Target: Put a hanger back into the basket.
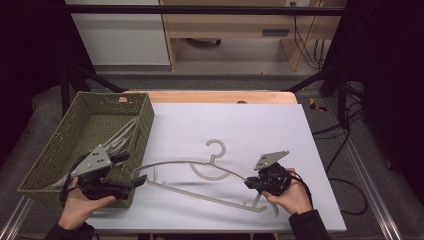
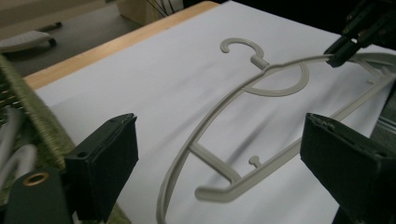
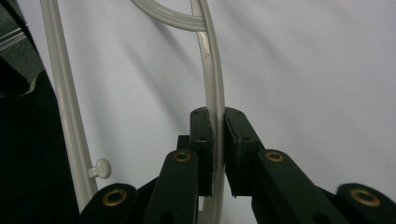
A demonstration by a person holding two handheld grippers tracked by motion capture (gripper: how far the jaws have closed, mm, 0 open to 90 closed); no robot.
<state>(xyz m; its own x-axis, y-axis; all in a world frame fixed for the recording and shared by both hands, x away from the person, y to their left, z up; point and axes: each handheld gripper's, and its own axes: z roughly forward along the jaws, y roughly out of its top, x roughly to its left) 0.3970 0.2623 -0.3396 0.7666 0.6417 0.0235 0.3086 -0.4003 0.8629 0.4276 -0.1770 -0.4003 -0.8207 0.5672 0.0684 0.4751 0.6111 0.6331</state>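
Note:
A pale grey plastic hanger [image 1: 190,161] lies across the white board [image 1: 250,125], hook [image 1: 217,145] pointing away from me. My right gripper [image 1: 248,182] is shut on the right end of its curved upper arm [image 3: 212,70], and both pads press the thin bar at my right gripper [image 3: 218,135]. The shadow under the hanger shows that arm raised off the board. My left gripper [image 1: 131,169] is open beside the basket. In the left gripper view the hanger's left end [image 2: 187,172] sits between the wide jaws of my left gripper [image 2: 222,126], touching neither. The right gripper [image 2: 345,46] grips the far end there.
A green woven basket [image 1: 145,125] stands at the left on the board's edge, with pale hangers [image 1: 120,137] inside. A wooden table edge [image 1: 220,96] runs behind the board. Cables [image 1: 345,190] trail off the right side.

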